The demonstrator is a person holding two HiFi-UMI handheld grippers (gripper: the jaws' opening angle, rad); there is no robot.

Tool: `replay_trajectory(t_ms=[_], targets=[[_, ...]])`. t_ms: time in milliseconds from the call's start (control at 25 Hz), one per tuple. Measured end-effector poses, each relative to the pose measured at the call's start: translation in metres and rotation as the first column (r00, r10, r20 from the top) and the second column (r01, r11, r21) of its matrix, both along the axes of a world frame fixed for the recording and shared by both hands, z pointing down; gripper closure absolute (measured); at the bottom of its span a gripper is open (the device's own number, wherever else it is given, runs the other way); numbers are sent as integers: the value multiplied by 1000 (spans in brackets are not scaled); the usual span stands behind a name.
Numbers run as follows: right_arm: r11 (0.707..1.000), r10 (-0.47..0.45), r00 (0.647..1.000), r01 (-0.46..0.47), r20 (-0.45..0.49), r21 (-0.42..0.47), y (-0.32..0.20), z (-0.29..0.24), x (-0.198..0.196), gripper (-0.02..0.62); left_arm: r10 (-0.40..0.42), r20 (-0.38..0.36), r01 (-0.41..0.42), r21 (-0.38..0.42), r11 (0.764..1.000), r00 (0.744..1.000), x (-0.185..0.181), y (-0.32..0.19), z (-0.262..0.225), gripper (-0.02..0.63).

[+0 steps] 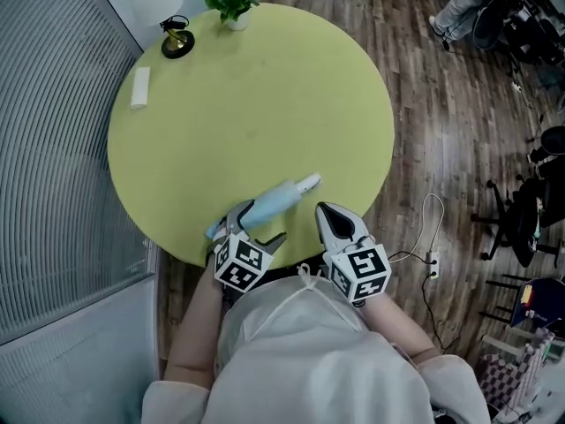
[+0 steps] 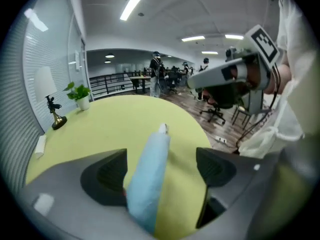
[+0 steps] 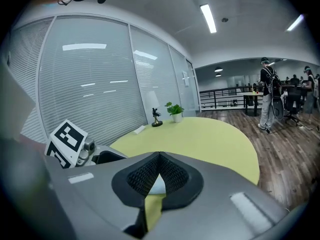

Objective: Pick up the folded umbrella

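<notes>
Between the left claw's [image 1: 257, 226] 2 spread jaws, in the head view, lies the folded umbrella [image 1: 275, 202], close to the table's [image 1: 265, 95] near edge. The left gripper view shows it nearer 1 jaw (the other stands well apart), so centre first, then squeeze. In the right gripper view the right claw [image 3: 159, 176] is clenched and empty, with open table ahead.
</notes>
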State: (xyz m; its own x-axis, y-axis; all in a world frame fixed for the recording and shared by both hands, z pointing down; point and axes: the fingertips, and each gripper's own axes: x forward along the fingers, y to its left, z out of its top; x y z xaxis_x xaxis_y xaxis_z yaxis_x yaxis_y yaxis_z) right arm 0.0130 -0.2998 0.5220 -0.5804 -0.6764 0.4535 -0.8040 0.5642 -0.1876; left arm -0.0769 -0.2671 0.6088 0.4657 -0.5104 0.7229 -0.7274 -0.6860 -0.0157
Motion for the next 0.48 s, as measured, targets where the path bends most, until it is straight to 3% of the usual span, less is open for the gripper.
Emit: replay_trajectory(t_ms=[200,480], targets=[[999,-15,1000,14,-14,-28,-23,9,3,595,153,134,-130,-164,978,979,-2,-4,44,126],[998,-22,1000,21,-16,-52,-46,17,3,595,190,146,-130,-343,930,971,-13,-24,88,117]])
